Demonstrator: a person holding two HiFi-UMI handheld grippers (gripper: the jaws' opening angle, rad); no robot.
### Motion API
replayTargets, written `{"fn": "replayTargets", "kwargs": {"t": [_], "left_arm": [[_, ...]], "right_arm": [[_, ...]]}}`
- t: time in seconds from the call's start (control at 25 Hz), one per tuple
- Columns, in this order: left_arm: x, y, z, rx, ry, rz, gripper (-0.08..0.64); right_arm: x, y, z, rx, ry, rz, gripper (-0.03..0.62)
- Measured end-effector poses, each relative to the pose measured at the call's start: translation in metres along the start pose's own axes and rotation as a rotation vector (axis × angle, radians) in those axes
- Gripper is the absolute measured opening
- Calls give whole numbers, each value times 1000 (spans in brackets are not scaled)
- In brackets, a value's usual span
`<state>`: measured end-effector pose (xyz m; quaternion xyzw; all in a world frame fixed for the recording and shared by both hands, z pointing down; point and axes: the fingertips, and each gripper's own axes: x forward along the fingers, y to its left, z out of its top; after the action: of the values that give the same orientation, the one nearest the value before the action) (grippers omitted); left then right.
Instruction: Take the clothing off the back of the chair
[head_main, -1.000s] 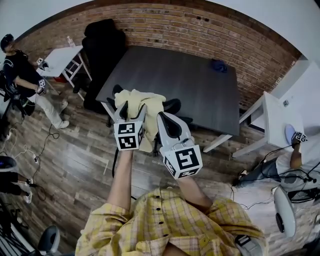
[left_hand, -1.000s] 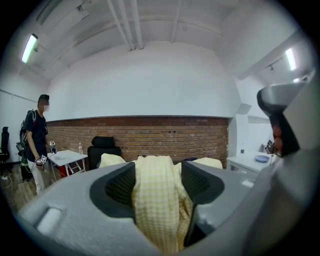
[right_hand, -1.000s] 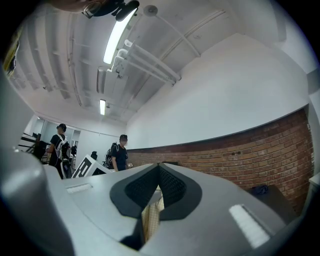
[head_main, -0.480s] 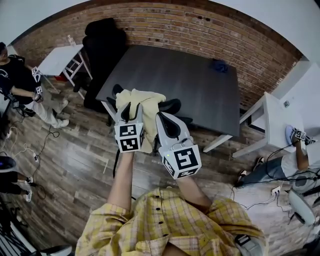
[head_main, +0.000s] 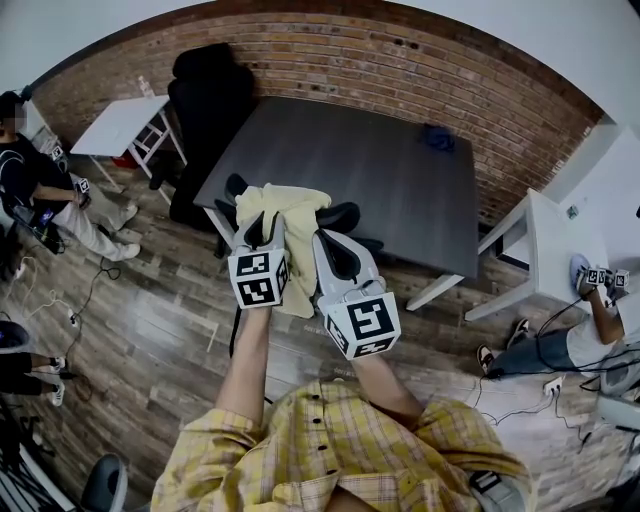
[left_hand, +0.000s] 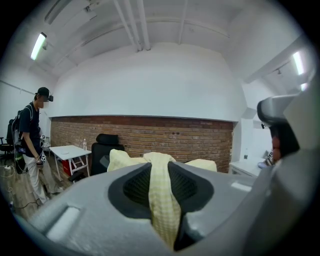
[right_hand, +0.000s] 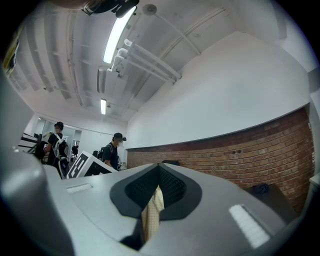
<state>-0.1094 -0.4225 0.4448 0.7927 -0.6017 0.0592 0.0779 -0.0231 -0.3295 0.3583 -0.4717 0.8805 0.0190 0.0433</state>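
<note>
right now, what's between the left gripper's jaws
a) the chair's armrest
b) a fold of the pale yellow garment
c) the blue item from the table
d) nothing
b: the left gripper has just been closing its jaws and pinches a fold of the pale yellow garment.

Pale yellow with a faint check is shown by the clothing (head_main: 290, 210), black by the chair (head_main: 345, 213), dark grey by the table (head_main: 360, 165), red-brown brickwork by the wall (head_main: 400, 60), and brown planking by the floor (head_main: 150, 310).
</note>
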Motion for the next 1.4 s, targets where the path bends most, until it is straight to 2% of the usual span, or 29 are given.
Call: {"fn": "replayTargets", "kwargs": {"t": [0.28,0.68,1.08,1.4], "left_arm": [[-4,-7,9,-11,-11,0,92],[-28,-15,55,-21,-87,-7,92],[-71,-15,109,-19,-172,-5,94],[-103,-14,131,-30,-232,-8,95]], "right_arm": [[-6,-7,3,-4,4,-11,2],[-16,-17,12,6,-8,-34,2],[-25,1,22,13,-19,-29,2],[-34,15,30,13,-26,-40,2]]}}
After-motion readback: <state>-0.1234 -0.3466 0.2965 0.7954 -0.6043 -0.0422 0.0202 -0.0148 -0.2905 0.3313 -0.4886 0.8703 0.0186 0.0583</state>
